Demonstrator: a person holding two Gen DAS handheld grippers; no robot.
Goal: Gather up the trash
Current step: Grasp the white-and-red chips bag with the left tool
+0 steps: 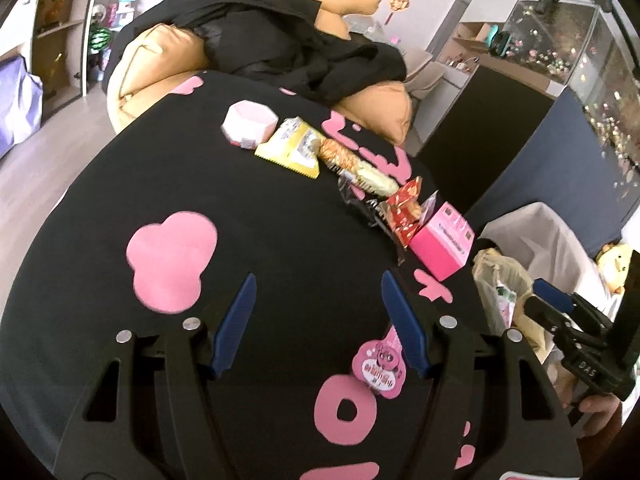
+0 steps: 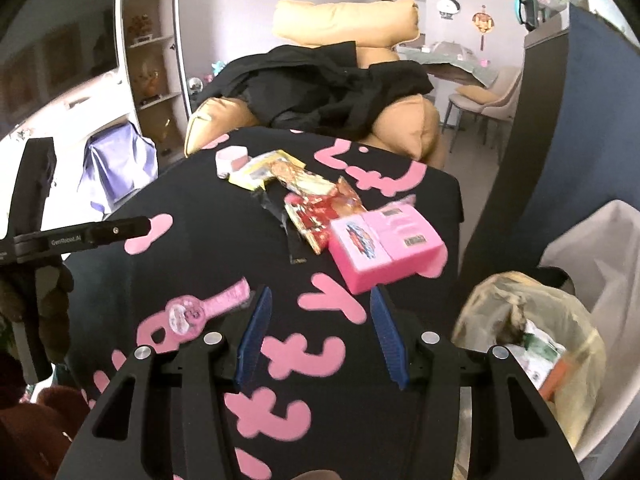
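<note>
Trash lies on a black cloth with pink shapes: a pink box, a red wrapper, a yellow packet, a long snack wrapper, a pale pink hexagonal box and a small pink wrapper. A bag-lined bin stands to the right. My left gripper is open and empty, its right finger beside the small pink wrapper. My right gripper is open and empty, just short of the pink box.
An orange sofa with black clothes lies behind the cloth. A white bag and blue partition are at the right. Shelves stand far left. The right gripper's body shows in the left wrist view.
</note>
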